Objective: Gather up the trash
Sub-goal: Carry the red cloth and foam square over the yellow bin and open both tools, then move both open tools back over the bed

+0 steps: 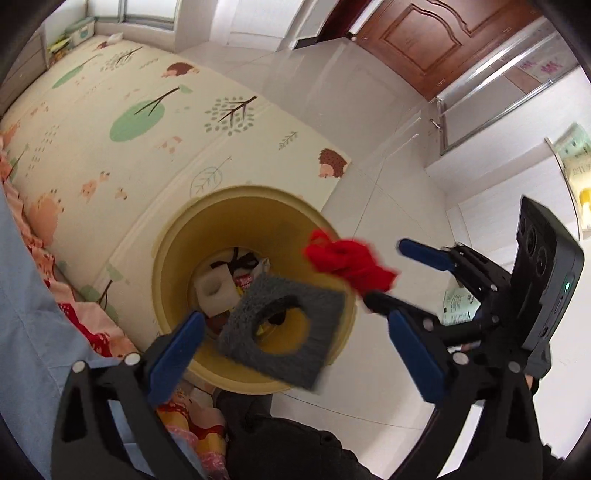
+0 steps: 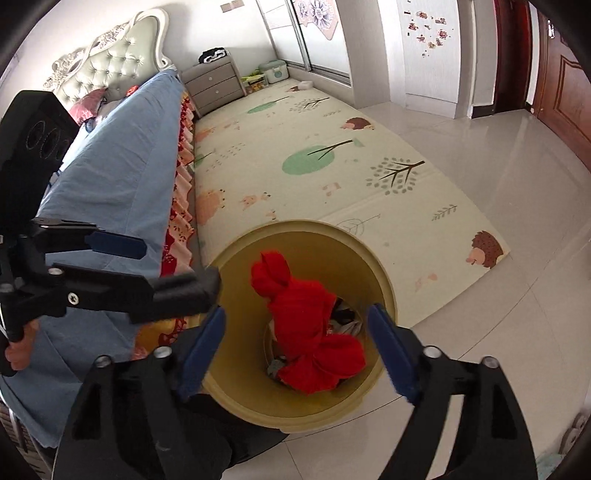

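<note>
Bedroom floor of pale glossy tile takes up most of both views, with a cream play mat point(image 2: 332, 177) printed with trees and hedgehogs laid beside a bed point(image 2: 122, 155) under a blue cover.

Farthest left, the left hand-held gripper point(image 1: 295, 343) has its blue fingers spread wide. A grey square pad with a round hole point(image 1: 284, 328) sits between them, blurred and touching neither, right over the near rim of the yellow bin point(image 1: 173, 236). The bin stands on the tile at the mat's corner and already has scraps at the bottom. To the right, the right hand-held gripper point(image 2: 295, 350) is also apart, and a red cloth point(image 2: 306, 332) hangs loose in the bin's mouth, gripped by nothing.

Both pieces look released. The pad is the risk: it hovers above the rim, not the middle, so it could clip the edge and tip out onto the tile near the bed skirt. The cloth seems better centred, though its upper fold might catch on the wall.

The two hand-held grippers are close together over one opening and could knock each other. A folded paper point(image 1: 458, 306) lies on the tile right of the bin, likely trash not yet gathered. A nightstand point(image 2: 214, 85) and dark wooden door point(image 1: 436, 33) stand well apart.
</note>
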`<state>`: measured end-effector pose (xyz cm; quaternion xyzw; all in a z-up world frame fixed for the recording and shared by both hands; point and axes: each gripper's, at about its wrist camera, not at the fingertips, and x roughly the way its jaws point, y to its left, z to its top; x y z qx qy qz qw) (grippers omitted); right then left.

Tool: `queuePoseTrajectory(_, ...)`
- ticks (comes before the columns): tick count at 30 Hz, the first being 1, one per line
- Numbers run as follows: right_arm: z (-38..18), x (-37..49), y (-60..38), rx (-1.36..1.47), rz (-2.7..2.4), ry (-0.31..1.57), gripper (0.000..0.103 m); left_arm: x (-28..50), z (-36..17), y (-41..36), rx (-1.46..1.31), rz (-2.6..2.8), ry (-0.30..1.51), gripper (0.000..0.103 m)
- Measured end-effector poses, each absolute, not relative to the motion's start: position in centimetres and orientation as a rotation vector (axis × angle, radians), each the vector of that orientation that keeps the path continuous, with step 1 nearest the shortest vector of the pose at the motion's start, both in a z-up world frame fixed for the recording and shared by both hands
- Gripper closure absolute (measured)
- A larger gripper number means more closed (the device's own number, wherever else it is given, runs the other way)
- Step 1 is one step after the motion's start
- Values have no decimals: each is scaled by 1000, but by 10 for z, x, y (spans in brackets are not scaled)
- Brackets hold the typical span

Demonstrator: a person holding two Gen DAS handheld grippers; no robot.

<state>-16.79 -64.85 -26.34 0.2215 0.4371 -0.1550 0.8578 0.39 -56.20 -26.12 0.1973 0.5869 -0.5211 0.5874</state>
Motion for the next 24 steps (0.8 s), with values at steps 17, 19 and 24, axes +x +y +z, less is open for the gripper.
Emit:
queuePoseTrajectory(17, -256, -174, -644, 498, -298, 901, 22, -5, -243, -555, 447, -1249, 1288, 4)
queuePoseTrajectory(19, -252, -176, -642, 494, -303, 896, 22, -6, -236, -552, 440, -1252, 1265, 4)
queuePoseTrajectory(24, -235, -179, -630, 460, -303, 856, 22, -5, -209, -537, 398, -1254, 1202, 4)
